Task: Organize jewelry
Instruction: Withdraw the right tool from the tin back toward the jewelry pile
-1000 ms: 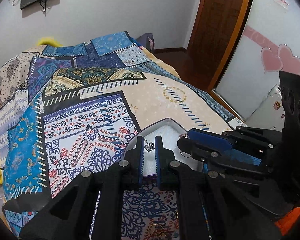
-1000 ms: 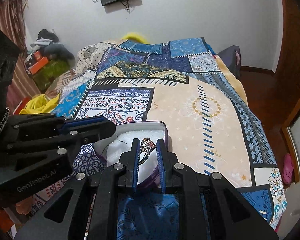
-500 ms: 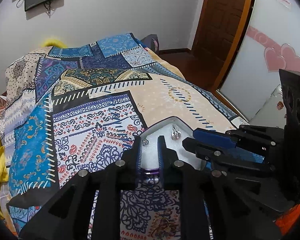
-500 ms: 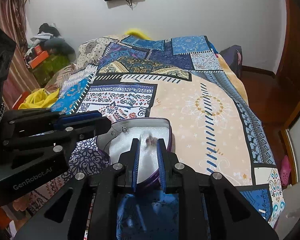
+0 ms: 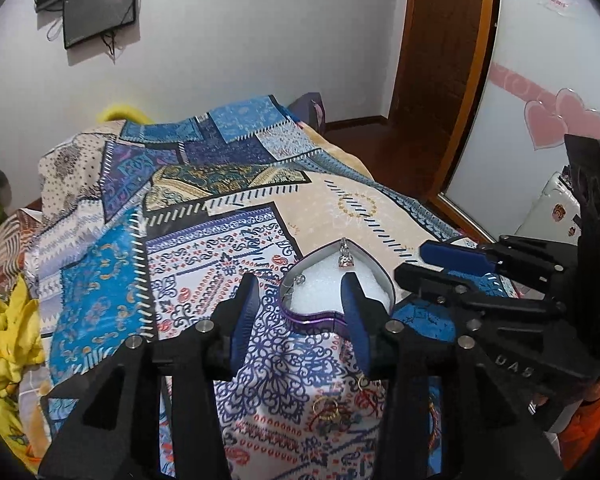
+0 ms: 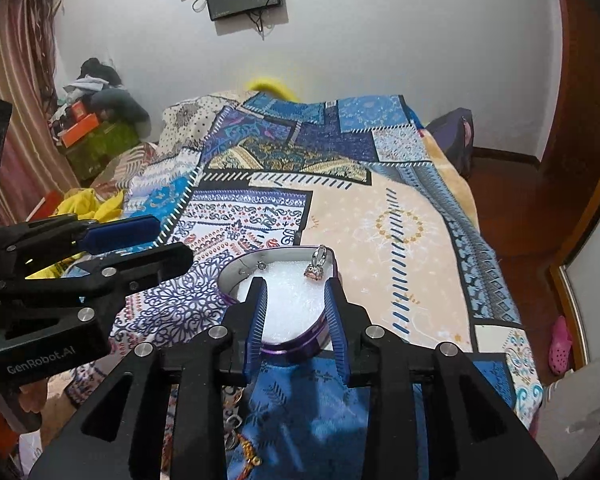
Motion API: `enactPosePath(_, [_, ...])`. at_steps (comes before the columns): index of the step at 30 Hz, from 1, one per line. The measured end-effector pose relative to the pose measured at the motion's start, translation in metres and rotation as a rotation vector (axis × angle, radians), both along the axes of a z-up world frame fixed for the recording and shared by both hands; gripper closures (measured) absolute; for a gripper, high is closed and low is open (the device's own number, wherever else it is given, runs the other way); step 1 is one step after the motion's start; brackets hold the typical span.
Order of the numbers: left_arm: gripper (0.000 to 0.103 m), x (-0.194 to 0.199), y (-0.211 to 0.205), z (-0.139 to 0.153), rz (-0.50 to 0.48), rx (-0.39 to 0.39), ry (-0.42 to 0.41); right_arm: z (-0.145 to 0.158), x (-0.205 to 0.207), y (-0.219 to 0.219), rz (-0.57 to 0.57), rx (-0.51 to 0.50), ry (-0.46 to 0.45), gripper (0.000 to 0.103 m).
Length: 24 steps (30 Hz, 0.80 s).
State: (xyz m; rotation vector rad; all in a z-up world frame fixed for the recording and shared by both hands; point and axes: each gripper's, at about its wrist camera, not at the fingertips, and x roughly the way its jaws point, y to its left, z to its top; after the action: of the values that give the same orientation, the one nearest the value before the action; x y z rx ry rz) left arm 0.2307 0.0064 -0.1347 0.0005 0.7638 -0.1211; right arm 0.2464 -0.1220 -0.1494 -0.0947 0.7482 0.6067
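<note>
A heart-shaped purple box (image 5: 312, 320) (image 6: 290, 350) with white foam lining lies on the patterned bedspread. A silver ring with a pink stone (image 5: 345, 259) (image 6: 317, 267) rests on the foam near the far rim. A small earring (image 5: 300, 279) (image 6: 262, 265) lies at the foam's left edge. My left gripper (image 5: 298, 280) hangs just above the box's near left side, its jaws opening with nothing between them. My right gripper (image 6: 295, 286) hangs over the near part of the foam, jaws also opening and empty. Each gripper shows beside the other: the right gripper (image 5: 412, 261), the left gripper (image 6: 174, 238).
Loose jewelry (image 5: 336, 408) (image 6: 240, 436) lies on the bedspread just in front of the box. The bed's right edge drops to a wooden floor (image 6: 512, 216). A yellow cloth (image 5: 4, 340) lies at the left, and a wardrobe door with pink hearts (image 5: 560, 124) stands right.
The right gripper let go of the ring, which now lies in the box. The left gripper released the small earring. Both grippers opened, rose and drew back from the foam.
</note>
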Motion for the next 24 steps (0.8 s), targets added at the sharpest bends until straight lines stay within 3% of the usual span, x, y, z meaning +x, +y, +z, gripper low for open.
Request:
enactPosePath(11, [0.055,-0.042,0.004,0.007,0.01,0.002,-0.01,0.006,-0.033,-0.008,-0.017,0.009,-0.029,0.073])
enactPosePath(24, [0.055,-0.072,0.014,-0.027,0.029,-0.017,0.078,-0.034,-0.06,-0.006,0.004,-0.038,0.06,0.073])
